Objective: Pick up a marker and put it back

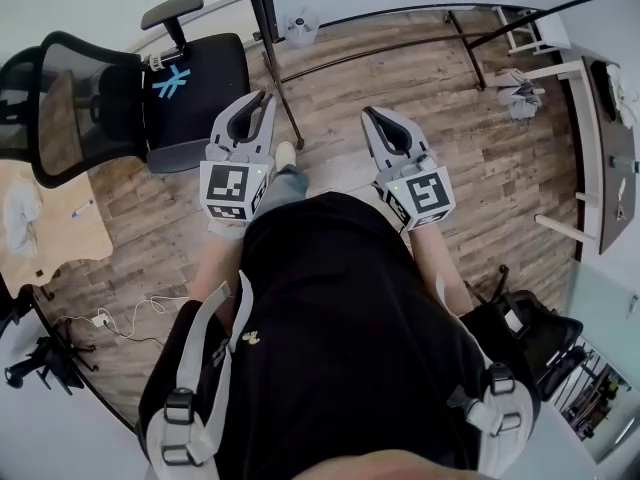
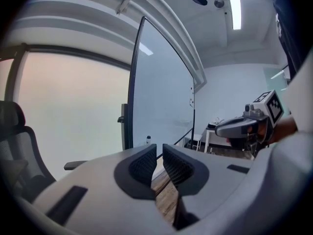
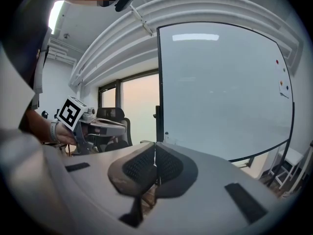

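Note:
No marker shows clearly; a small blue-tipped pen-like thing (image 1: 81, 208) lies on a light wooden desk (image 1: 60, 233) at the left. My left gripper (image 1: 254, 103) (image 2: 160, 149) is held at waist height over the floor, its jaws a narrow gap apart with nothing between them. Beside it my right gripper (image 1: 371, 116) (image 3: 155, 146) is shut, pads touching, empty. Both point toward a whiteboard (image 2: 161, 92) (image 3: 220, 92) on a stand. Each gripper shows in the other's view: the right gripper (image 2: 234, 126), the left gripper (image 3: 98, 126).
A black office chair (image 1: 190, 78) stands ahead left, and the whiteboard's black stand (image 1: 275, 58) crosses the wooden floor (image 1: 400, 68) between the chair and me. A small white bottle (image 2: 148, 140) sits by the board's foot. White tables (image 1: 590, 118) line the right side.

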A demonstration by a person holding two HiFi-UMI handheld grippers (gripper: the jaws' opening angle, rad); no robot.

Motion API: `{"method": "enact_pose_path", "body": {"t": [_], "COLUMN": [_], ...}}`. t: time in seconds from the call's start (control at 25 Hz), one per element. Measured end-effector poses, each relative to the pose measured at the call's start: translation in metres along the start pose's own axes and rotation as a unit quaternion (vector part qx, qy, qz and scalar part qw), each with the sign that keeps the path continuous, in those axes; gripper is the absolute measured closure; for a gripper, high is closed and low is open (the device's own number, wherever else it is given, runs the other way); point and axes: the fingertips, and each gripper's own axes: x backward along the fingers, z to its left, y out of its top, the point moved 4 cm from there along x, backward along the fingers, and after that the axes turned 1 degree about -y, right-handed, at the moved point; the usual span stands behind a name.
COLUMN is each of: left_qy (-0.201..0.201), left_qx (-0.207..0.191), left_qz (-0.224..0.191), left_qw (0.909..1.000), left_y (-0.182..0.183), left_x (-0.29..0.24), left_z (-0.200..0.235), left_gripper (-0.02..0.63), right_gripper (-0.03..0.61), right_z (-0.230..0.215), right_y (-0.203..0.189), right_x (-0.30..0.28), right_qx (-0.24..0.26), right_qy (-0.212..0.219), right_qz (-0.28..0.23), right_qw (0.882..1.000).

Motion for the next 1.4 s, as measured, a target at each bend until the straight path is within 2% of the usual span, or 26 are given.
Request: {"method": "enact_pose_path", "body": {"t": [0.28, 0.92, 1.4], "left_qy": [-0.006, -0.009, -0.013], "left_qx": [0.001, 0.009, 0.012], "left_qz": [-0.005, 0.002, 0.010], "left_qw": [1.0000, 0.9999, 0.9998], "left_y": [-0.003, -0.011, -0.014], "left_x": [0.016, 0.036, 0.037], "left_z": [-0.005, -0.002, 0.006], "left_gripper": [0.604, 0.604, 0.604], "right_gripper": [0.563, 0.563, 0.563], "right_z": [0.017, 0.044, 0.043], "right_y": [-0.001, -0.001, -0.003], "right_x": [0.001, -0.006, -0.010], "right_qx": [0.004, 0.034, 0.026], "right_qy": [0.015, 0.045, 0.033], "right_qz": [0.002, 0.011, 0.013], "right_qw": [1.000, 0.998, 0.999]}}
